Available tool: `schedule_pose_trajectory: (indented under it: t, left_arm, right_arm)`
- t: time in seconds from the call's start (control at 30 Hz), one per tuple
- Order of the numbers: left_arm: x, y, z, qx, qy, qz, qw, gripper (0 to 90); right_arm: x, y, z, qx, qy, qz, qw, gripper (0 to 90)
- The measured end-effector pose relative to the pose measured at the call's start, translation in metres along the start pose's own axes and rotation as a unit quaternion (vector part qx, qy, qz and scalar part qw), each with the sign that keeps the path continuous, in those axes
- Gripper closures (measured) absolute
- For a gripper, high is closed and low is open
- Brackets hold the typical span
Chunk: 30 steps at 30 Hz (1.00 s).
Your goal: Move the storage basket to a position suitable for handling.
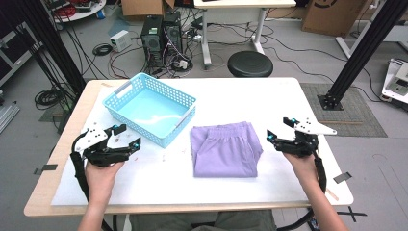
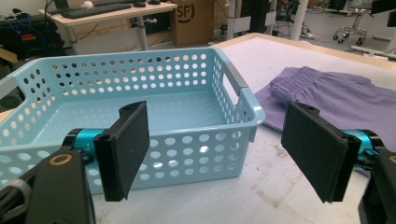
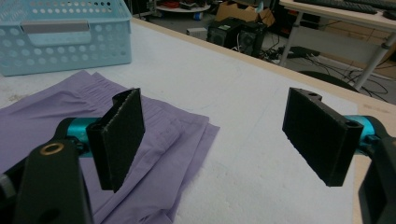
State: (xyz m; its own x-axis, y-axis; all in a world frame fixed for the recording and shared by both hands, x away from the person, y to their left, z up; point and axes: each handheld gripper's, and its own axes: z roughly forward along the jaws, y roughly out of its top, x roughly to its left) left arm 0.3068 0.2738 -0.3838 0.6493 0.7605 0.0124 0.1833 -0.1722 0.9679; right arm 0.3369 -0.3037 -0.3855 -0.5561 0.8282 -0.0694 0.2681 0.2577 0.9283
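- From the high view, the folded purple shorts [image 1: 225,149] lie flat near the middle of the white tabletop [image 1: 269,103], just right of the light blue basket [image 1: 150,109], which sits toward the far left.
- That view also places both tools: the left hand-held gripper [image 1: 127,136] hovers near the left edge, just beside the basket's near corner, and the right hand-held gripper [image 1: 280,130] hovers just right of the shorts. Neither touches anything.
- The left gripper view adds the basket's perforated side wall [image 2: 187,144] close up, its inside bare, with the shorts' gathered waistband [image 2: 299,77] beyond it to the right. The left hand-held gripper [image 2: 215,149] has its jaws spread wide with nothing between them.
- The right gripper view shows the stacked layers at the shorts' [image 3: 154,140] folded edge, which the high view blurs. The right hand-held gripper [image 3: 212,140] is likewise spread wide, one jaw over the cloth, the other over bare tabletop.
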Motion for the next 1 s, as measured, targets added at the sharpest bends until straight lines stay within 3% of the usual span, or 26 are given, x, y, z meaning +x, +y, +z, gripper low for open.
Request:
schedule_pose_trajectory:
  t: [0.1,0.17,0.53,0.8,0.87,1.0]
  left_arm:
    - [0.000,0.000,0.002,0.004,-0.002,-0.003,1.0000,20.5]
    - [-0.001,-0.001,0.003,0.003,0.002,0.005,1.0000,20.5]
    - [-0.013,-0.008,0.020,0.029,-0.031,0.009,0.9991,20.5]
    - [-0.022,-0.023,0.041,0.065,-0.021,0.005,0.9976,20.5]
    - [-0.023,-0.027,0.047,0.072,-0.025,-0.005,0.9971,20.7]
    - [-0.023,-0.029,0.052,0.080,-0.029,-0.004,0.9964,21.1]
  right_arm:
    - [-0.002,-0.001,0.001,0.000,0.000,-0.003,1.0000,21.1]
    - [-0.002,-0.001,0.001,0.000,0.000,0.000,1.0000,21.1]
    - [-0.005,-0.002,0.004,0.000,-0.001,0.006,1.0000,21.2]
    - [-0.006,-0.002,0.003,-0.003,-0.002,0.006,1.0000,21.1]
    - [-0.006,-0.002,0.003,-0.004,-0.003,0.006,1.0000,21.1]
    - [-0.006,-0.002,0.004,-0.002,-0.003,0.007,1.0000,21.2]
